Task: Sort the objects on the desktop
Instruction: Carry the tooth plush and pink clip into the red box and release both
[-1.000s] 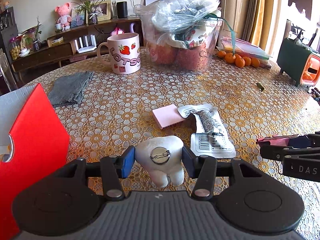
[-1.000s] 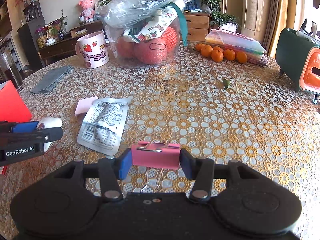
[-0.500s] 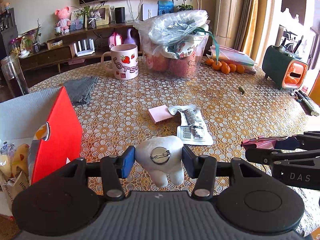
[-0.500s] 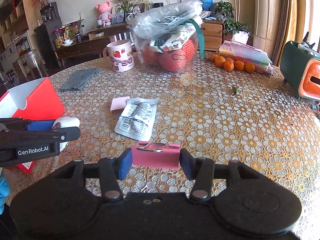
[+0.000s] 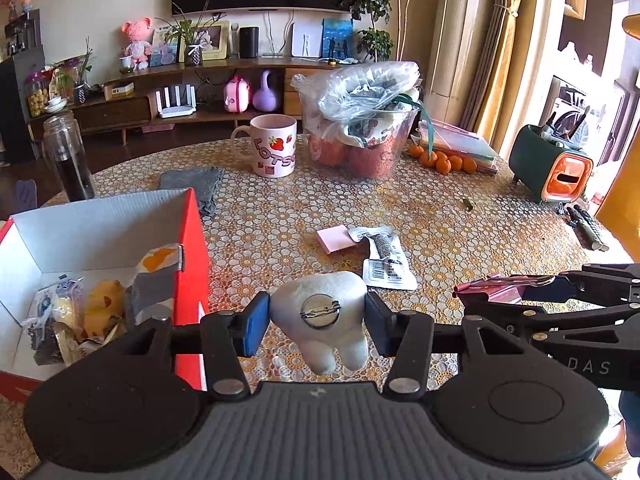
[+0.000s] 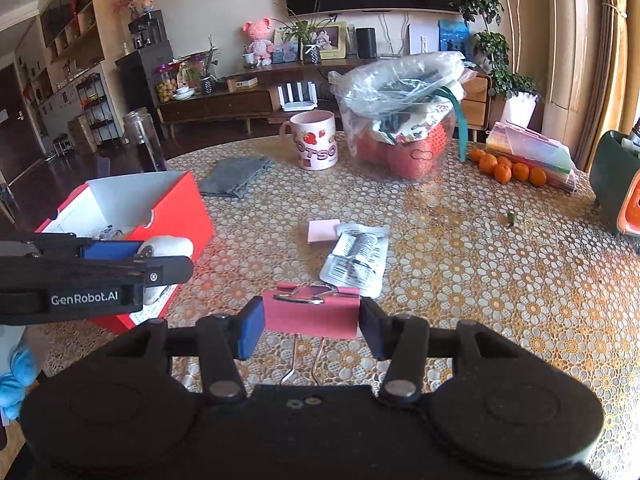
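Left wrist view puts the red box (image 5: 192, 264) at lower left of the left gripper (image 5: 318, 316), which pinches the tooth plush (image 5: 320, 304) beside it, nearer than the right gripper (image 6: 311, 318) clamping the pink binder clip (image 6: 310, 316).

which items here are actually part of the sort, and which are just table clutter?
In the job:
- tooth-shaped plush pin, clamped in left gripper
- pink binder clip, clamped in right gripper
- red box, open, already holding items
- likely next: pink sticky pad, foil packet

Clutter:
- strawberry mug
- fruit tub
- oranges
- grey cloth
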`<state>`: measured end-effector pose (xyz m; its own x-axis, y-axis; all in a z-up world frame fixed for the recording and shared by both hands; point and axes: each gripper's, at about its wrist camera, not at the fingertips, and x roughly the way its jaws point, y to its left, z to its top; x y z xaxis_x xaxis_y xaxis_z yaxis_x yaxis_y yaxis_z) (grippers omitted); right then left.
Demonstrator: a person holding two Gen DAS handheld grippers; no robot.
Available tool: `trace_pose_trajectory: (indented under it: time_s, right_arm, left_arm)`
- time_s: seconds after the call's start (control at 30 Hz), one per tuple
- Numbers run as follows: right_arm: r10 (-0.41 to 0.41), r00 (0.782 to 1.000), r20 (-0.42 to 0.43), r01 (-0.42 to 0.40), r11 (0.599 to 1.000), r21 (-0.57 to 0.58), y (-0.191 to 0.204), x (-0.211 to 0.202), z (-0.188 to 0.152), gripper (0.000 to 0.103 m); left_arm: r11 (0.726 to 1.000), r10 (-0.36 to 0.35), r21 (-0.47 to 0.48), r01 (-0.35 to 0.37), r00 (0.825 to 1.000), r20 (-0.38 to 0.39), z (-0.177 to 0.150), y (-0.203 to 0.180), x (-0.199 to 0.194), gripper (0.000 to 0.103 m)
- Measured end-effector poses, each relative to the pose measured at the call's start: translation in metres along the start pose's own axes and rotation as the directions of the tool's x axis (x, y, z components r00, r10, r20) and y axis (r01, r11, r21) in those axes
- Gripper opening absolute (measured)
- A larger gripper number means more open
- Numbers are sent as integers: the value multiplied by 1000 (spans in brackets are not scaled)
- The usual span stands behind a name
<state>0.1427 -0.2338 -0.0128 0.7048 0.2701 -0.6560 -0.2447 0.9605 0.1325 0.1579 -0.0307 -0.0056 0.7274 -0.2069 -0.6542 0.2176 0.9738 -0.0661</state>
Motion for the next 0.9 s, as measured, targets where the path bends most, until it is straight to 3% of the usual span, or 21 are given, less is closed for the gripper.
trace_pose_trajectory:
  time_s: [0.5,0.9]
  right_arm:
    - [91,996,9,-90,988,-125,87,-7,37,50]
    - [126,992,0,-122,968,-219,152,19,62,50]
  left_arm:
    - [996,84,-45,-83,996,39,3,76,-54,50]
    - [982,160,-109,-153,986,55,1,145,-68,50]
